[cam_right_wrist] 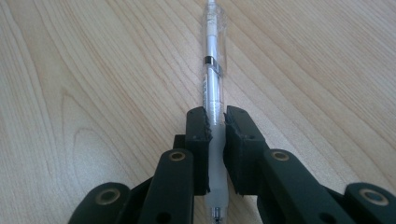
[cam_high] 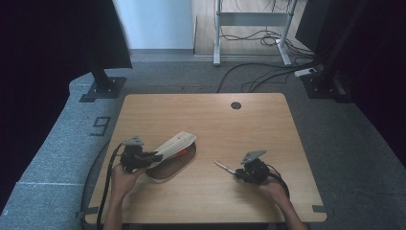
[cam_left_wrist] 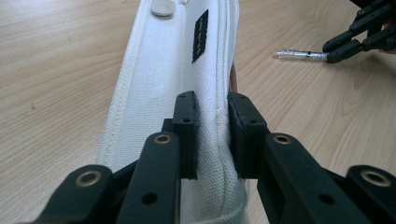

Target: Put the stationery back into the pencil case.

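1. A wooden table (cam_high: 206, 115) stood on grey carpet, cables (cam_high: 258, 76) behind it
2. The left gripper (cam_high: 152, 156) pinched the white pencil case (cam_high: 176, 143) at the table's left
3. The right gripper (cam_high: 236, 173) was clamped on a clear pen (cam_high: 223, 166), right of the case

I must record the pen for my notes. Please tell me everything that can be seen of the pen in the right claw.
The pen is slim, with a clear plastic barrel, a pale inner tube, a thin dark band and a frosted grip zone. The right claw is shut on that grip zone, pads pressing both sides. It lies nearly level, low over the wooden table; whether it touches the wood I cannot tell. In the high view it points left toward the white pouch, apart from it.
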`<state>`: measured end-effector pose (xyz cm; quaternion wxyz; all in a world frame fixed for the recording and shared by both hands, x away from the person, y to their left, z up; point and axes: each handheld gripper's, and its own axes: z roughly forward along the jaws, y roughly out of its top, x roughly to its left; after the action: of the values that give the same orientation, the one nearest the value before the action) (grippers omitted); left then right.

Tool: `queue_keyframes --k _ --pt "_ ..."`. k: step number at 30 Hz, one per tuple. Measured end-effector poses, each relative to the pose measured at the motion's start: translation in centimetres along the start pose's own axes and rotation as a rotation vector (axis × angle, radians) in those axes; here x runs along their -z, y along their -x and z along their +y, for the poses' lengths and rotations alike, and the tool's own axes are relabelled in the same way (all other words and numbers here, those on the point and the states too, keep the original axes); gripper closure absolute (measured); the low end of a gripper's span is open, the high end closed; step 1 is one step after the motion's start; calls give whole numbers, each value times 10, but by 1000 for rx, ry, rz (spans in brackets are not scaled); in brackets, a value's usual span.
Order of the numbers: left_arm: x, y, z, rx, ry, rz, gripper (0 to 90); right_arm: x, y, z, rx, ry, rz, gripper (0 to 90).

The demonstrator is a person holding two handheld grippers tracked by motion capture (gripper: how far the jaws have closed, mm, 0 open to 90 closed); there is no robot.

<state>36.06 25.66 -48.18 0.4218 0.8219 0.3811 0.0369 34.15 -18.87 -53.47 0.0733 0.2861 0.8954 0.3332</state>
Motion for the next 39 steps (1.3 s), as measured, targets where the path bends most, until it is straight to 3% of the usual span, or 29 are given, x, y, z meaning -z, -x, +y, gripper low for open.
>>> queue_keyframes --k 12,25,39 --pt "1 0 0 5 11 5 759 8 1 -3 -53 61 3 786" --pt "1 0 1 5 32 9 764 15 -4 17 -21 101 12 785" --pt "3 1 2 4 48 -5 766 -1 -11 53 37 99 39 786"
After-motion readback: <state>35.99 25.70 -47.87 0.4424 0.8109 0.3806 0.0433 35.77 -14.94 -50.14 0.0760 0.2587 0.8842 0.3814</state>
